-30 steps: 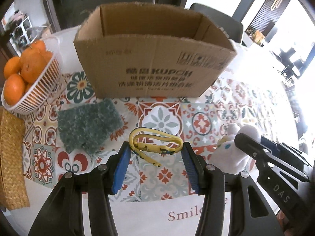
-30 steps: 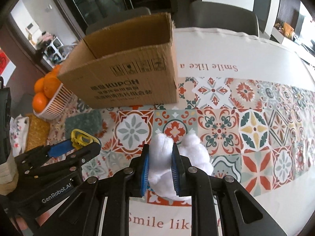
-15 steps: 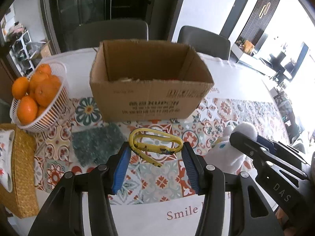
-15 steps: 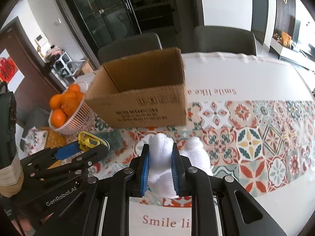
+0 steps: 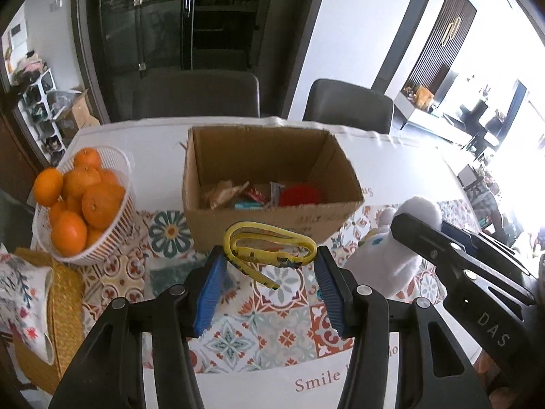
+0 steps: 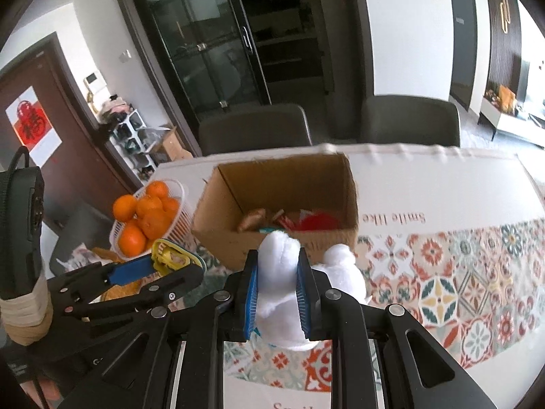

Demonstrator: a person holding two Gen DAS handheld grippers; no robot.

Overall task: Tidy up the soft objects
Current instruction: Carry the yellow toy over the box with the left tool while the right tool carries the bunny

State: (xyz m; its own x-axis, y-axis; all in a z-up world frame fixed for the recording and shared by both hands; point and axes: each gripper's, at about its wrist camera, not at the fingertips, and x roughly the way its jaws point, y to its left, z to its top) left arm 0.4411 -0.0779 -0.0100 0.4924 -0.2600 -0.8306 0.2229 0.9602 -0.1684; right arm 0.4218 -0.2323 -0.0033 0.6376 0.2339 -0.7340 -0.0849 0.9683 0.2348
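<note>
Blue ribbed pads are seen pressed against both loads. In the left wrist view the left hand-held gripper (image 5: 269, 272) is held fairly wide, and a yellow strap (image 5: 269, 247), coiled into a flat loop, is spanned and gripped between its fingertips, one loose end hanging below. In the right wrist view the right hand-held gripper (image 6: 275, 298) is closed narrowly on a white plush toy (image 6: 277, 272), whose soft body is visibly squeezed between the pads while a second lobe bulges out to the right.

Compared with a second ago, both loads have been raised clear of the patterned desk (image 5: 279, 337). The tiled cloth, which filled the views then, is now seen from higher up, and the interior of the cardboard box (image 5: 272, 184) has come into sight. Earlier only its printed front wall was shown; now a red item and several wrappers are visible inside.

From this it is judged that the lifting phase is done and the carry toward the box is under way, with release over the opening still to come. A teal fuzzy cloth (image 5: 167, 276) is left on the desk just in front of the box, so more remains to be sorted. Beside the box a white basket of oranges (image 5: 85, 204) is seen.
</note>
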